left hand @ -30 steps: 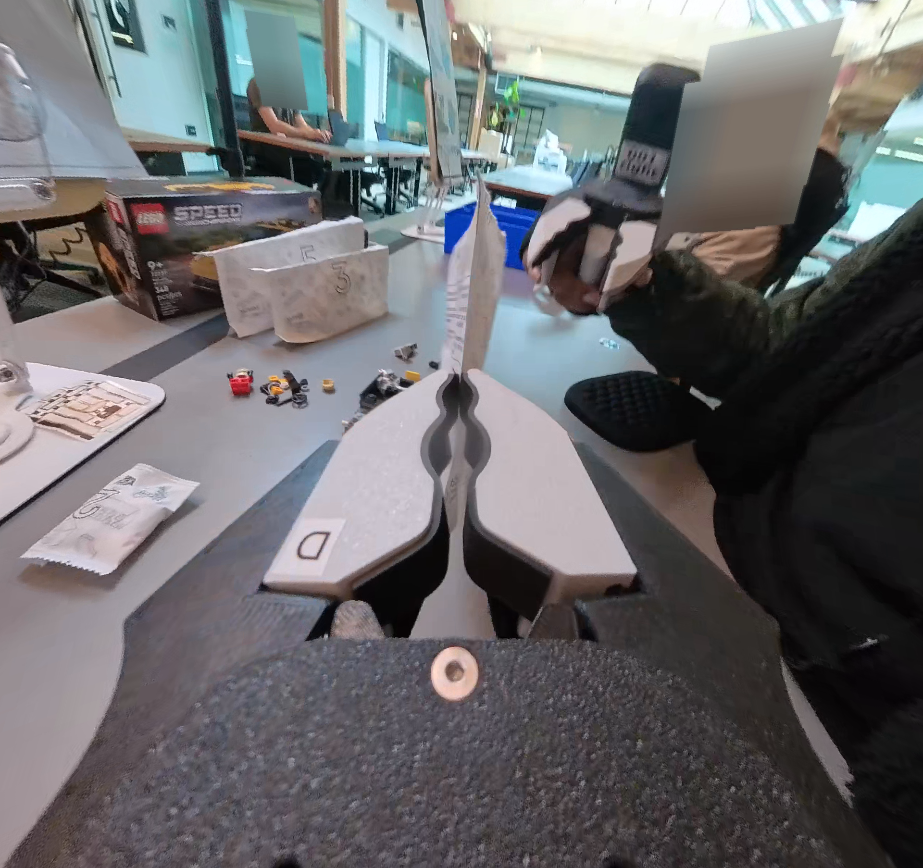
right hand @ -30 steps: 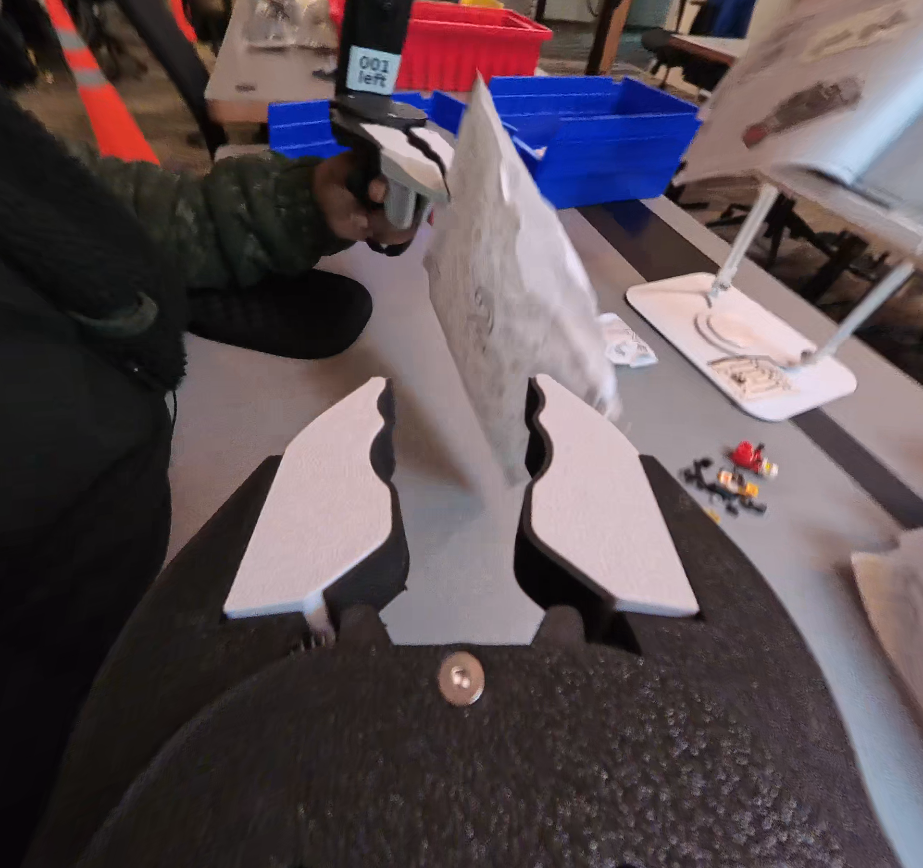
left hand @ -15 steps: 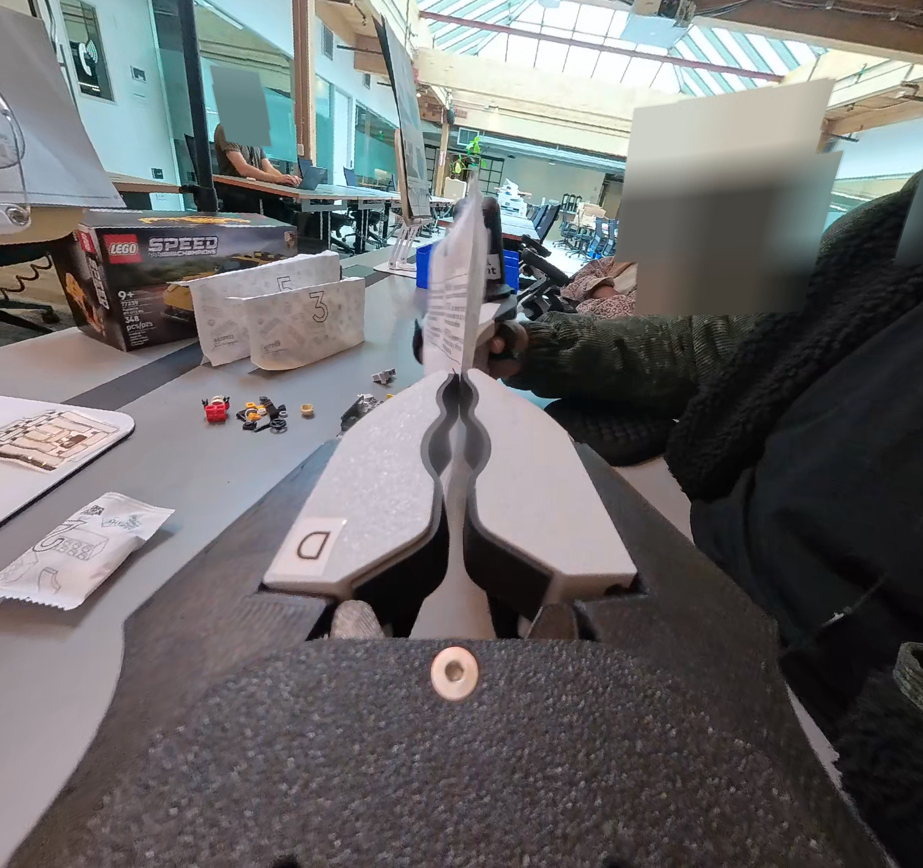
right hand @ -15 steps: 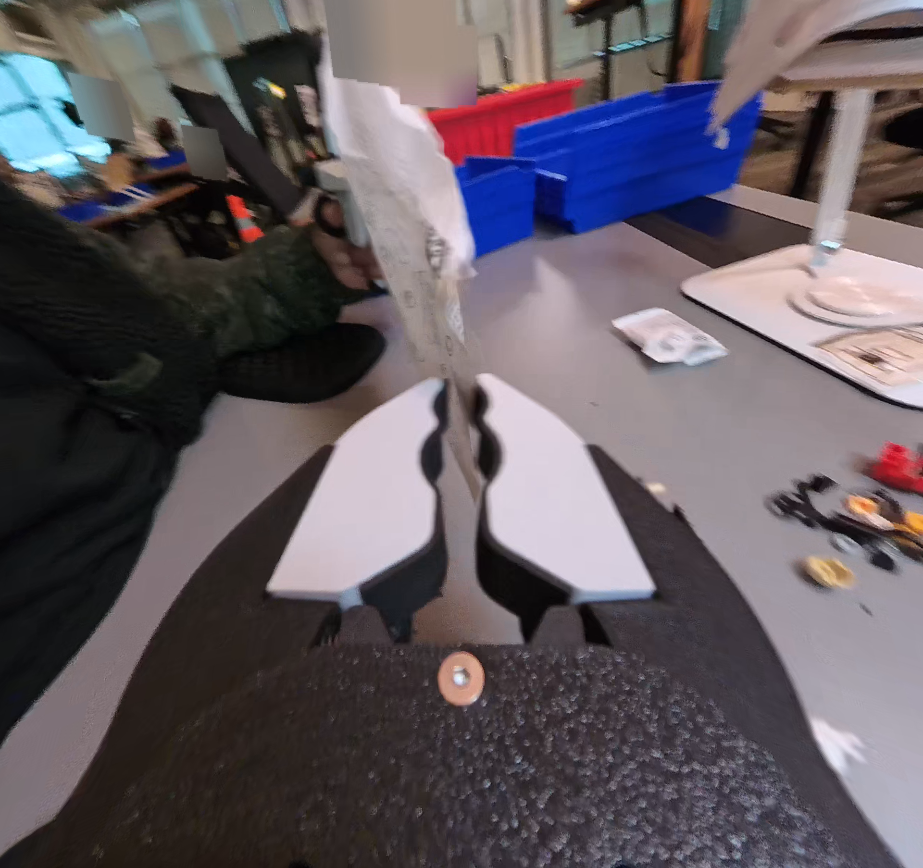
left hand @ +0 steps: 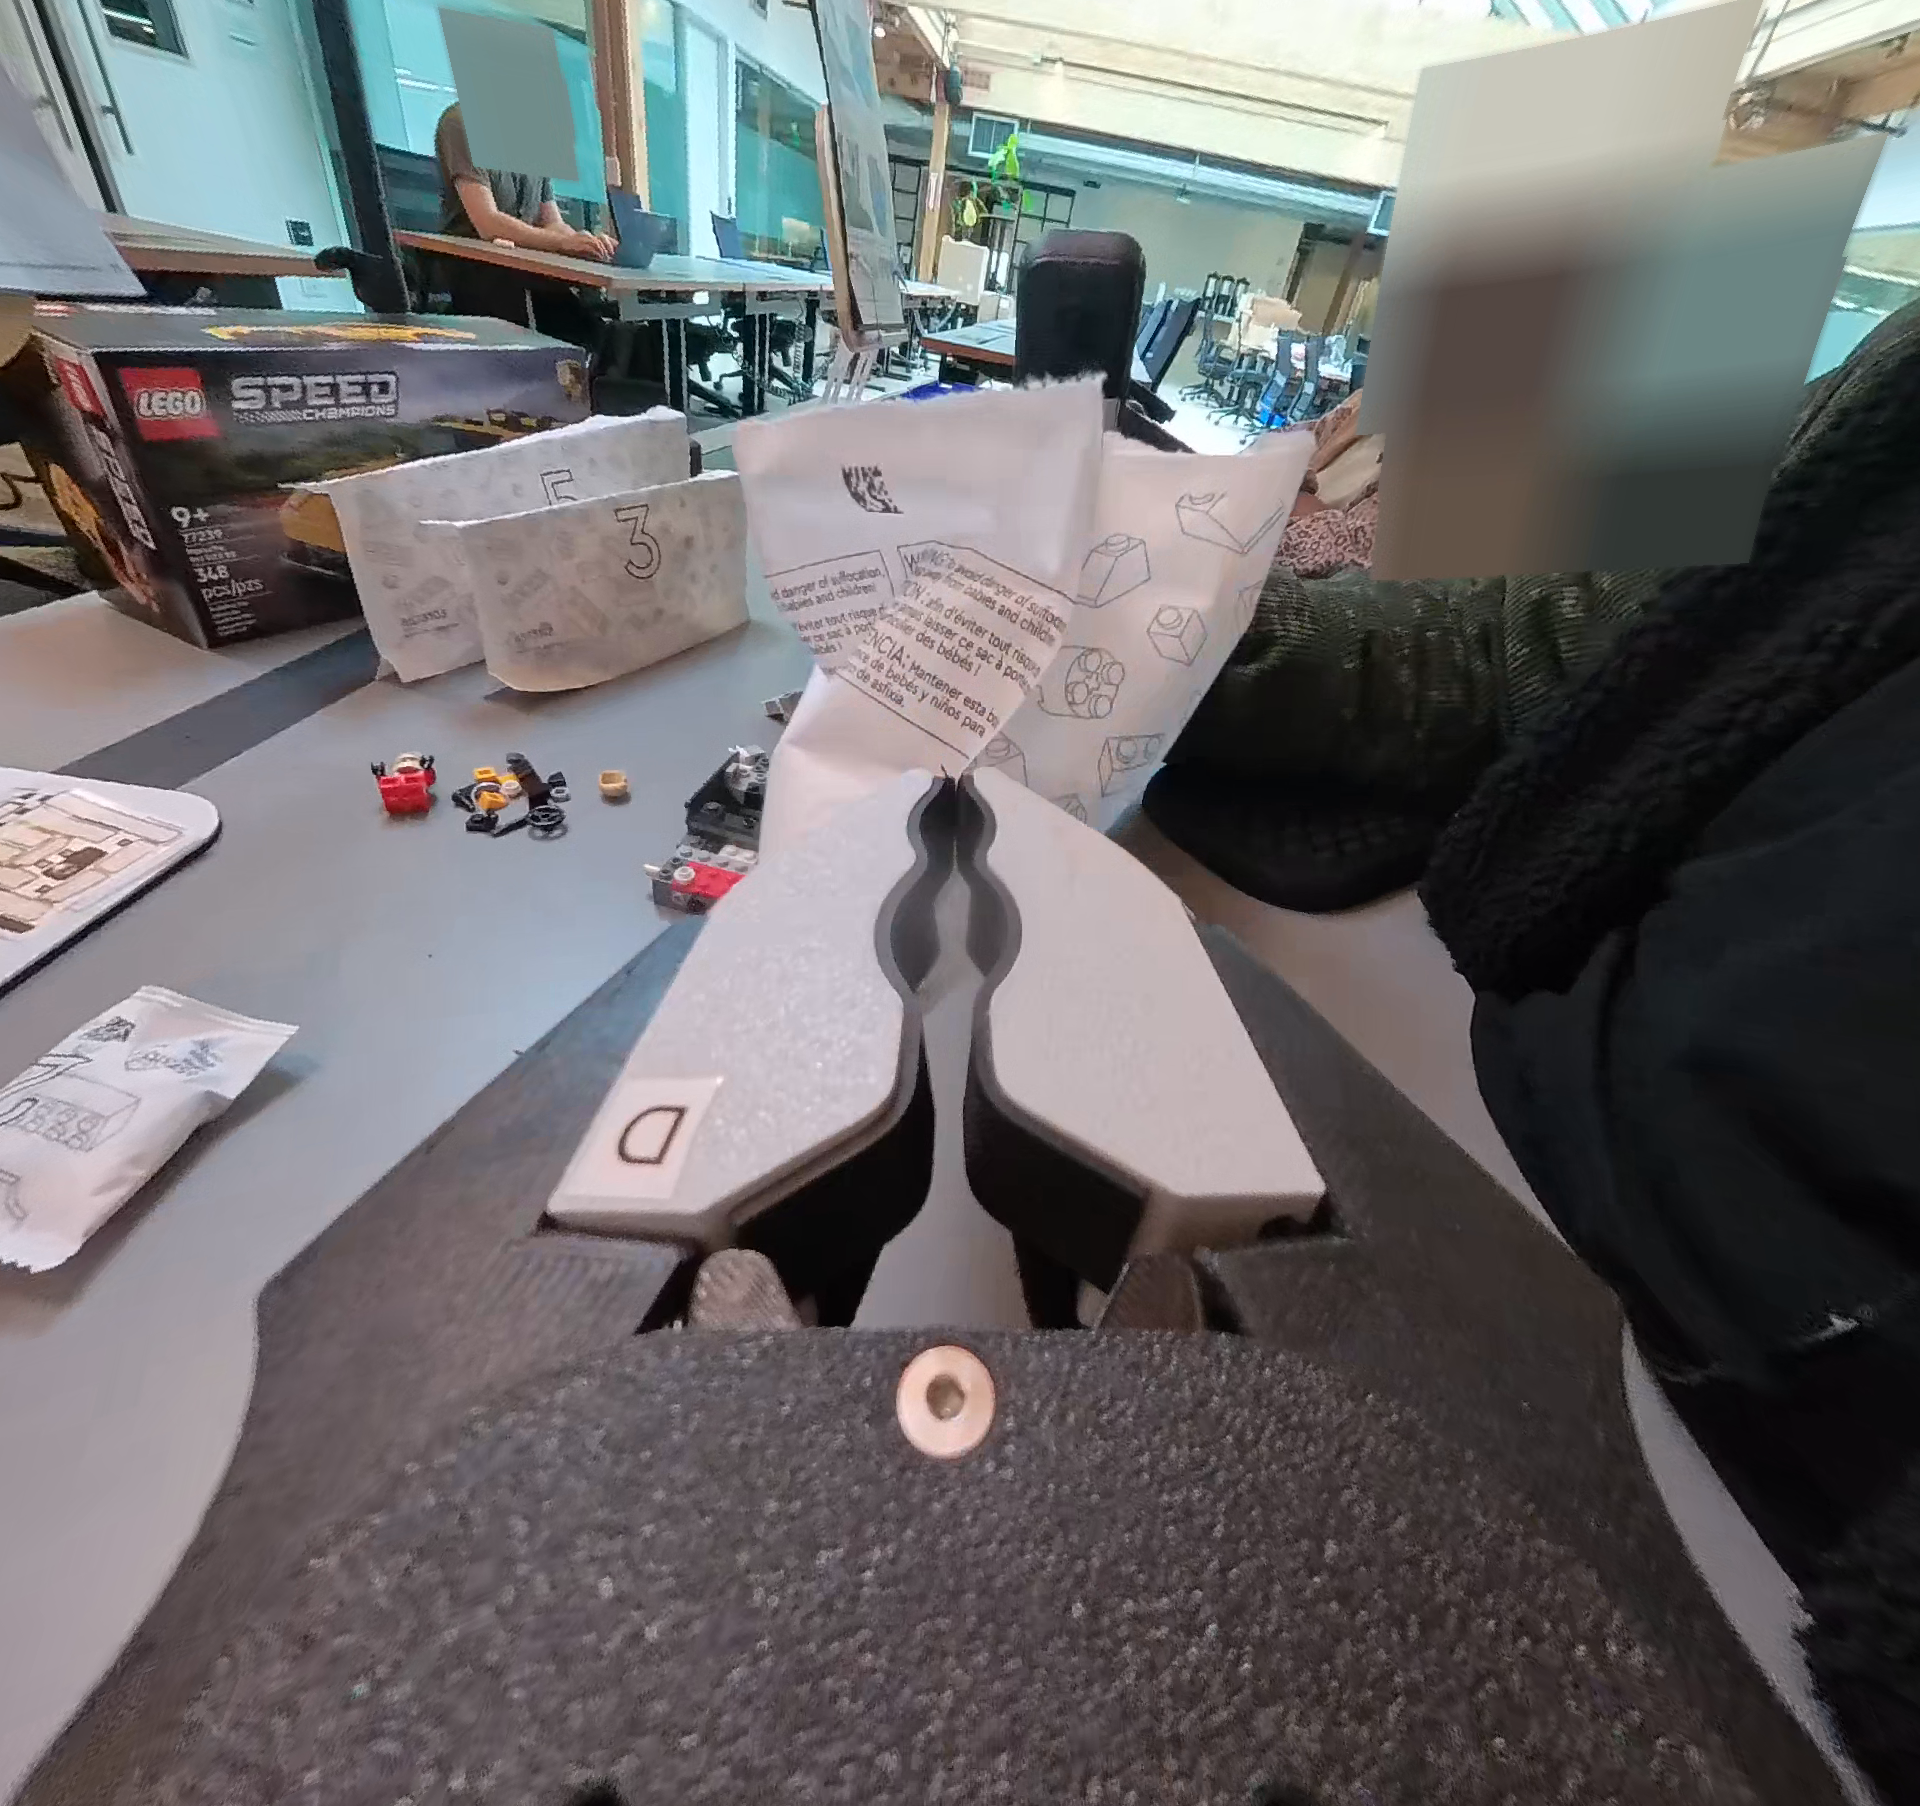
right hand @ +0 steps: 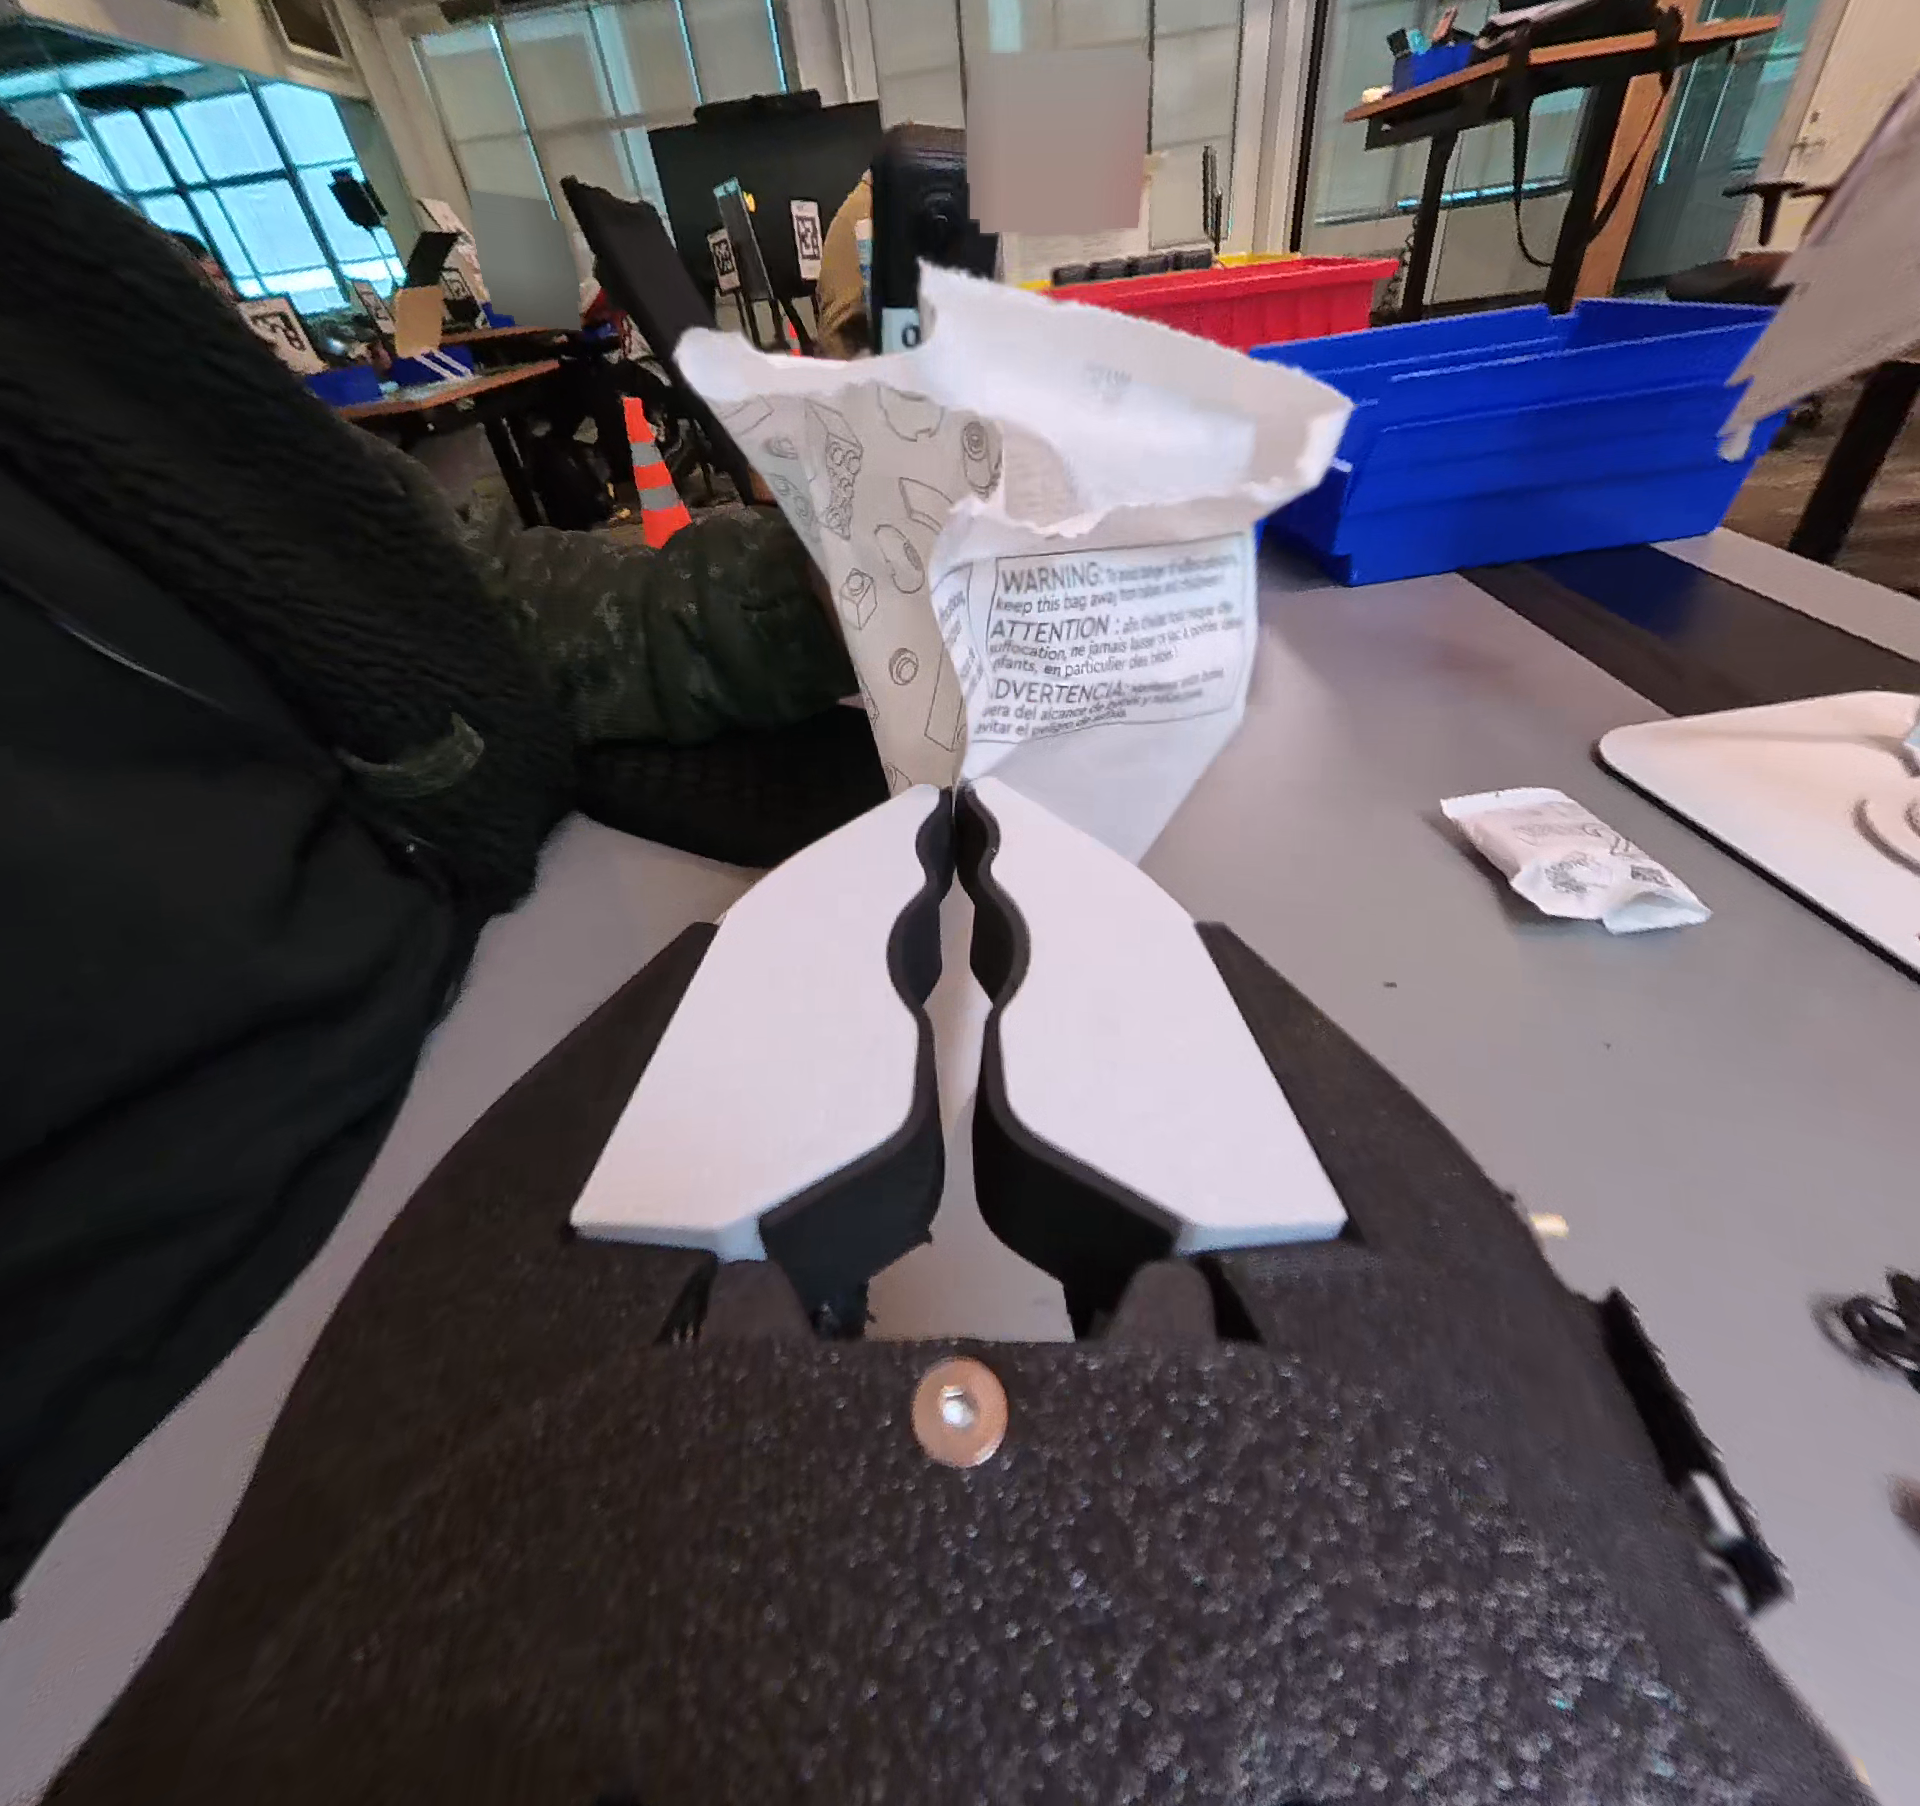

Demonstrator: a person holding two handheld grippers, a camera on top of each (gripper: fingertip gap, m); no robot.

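Observation:
A white paper bag printed with brick drawings and a text panel stands upright between my two grippers above the grey table. My left gripper is shut on the bag's lower edge, with its pads pinching the paper. My right gripper is shut on the same bag from the opposite side. The bag's top edge is ragged and spread open. The right gripper's black handle shows behind the bag in the left wrist view. The left gripper's handle shows behind it in the right wrist view.
A dark toy box and two numbered white bags stand at the back left. Loose small bricks and a part-built model lie nearby. A small white bag, a white stand base and blue bins are on the right. My right fingertips sit around 11 cm from my left ones. The right tips stand about 15 cm off the part-built model.
My right gripper has shut on the bag, which only the left held before. The bag, seen edge-on earlier, now spreads wide between the two grippers.

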